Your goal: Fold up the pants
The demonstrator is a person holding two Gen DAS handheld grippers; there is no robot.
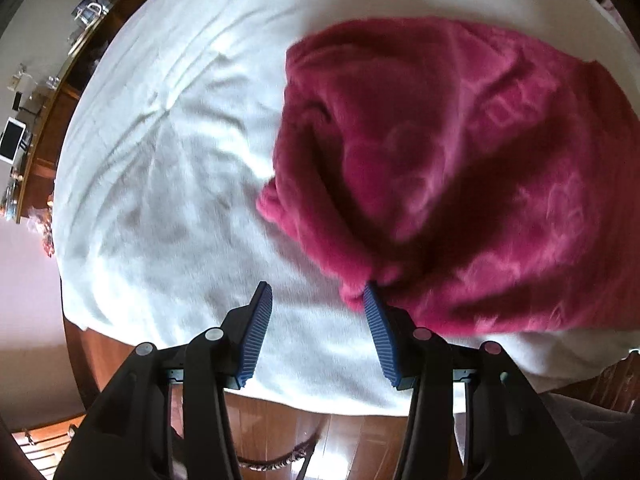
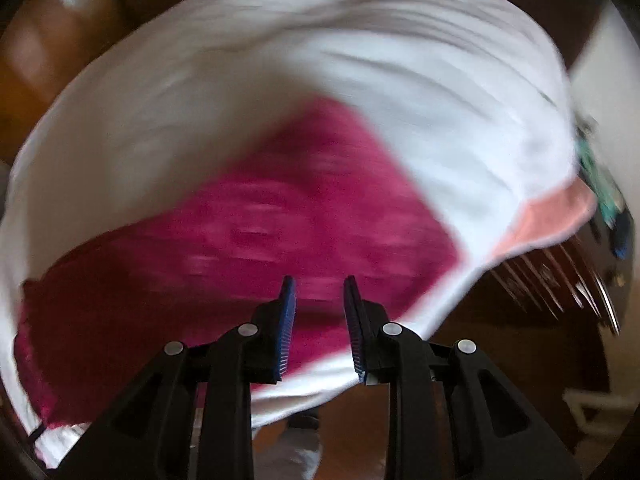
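Left wrist view: my left gripper (image 1: 318,294) spread wide, right pad touching the crimson fleece pants (image 1: 460,168), nothing clamped. Pants lie bunched on white sheet (image 1: 168,152). Right gripper (image 2: 319,286), jaws parted and empty, hangs over the blurred pants (image 2: 280,224).

Black hand-held gripper (image 1: 318,296), blue ribbed pads (image 1: 262,312), silver pivot pins

- pants (image 1: 460,168) lie on the sheet (image 1: 180,160), toward its right side
- left gripper (image 1: 318,300) sits at their near-left edge, one finger touching the fabric
- right gripper (image 2: 319,292) is above the pants' near part
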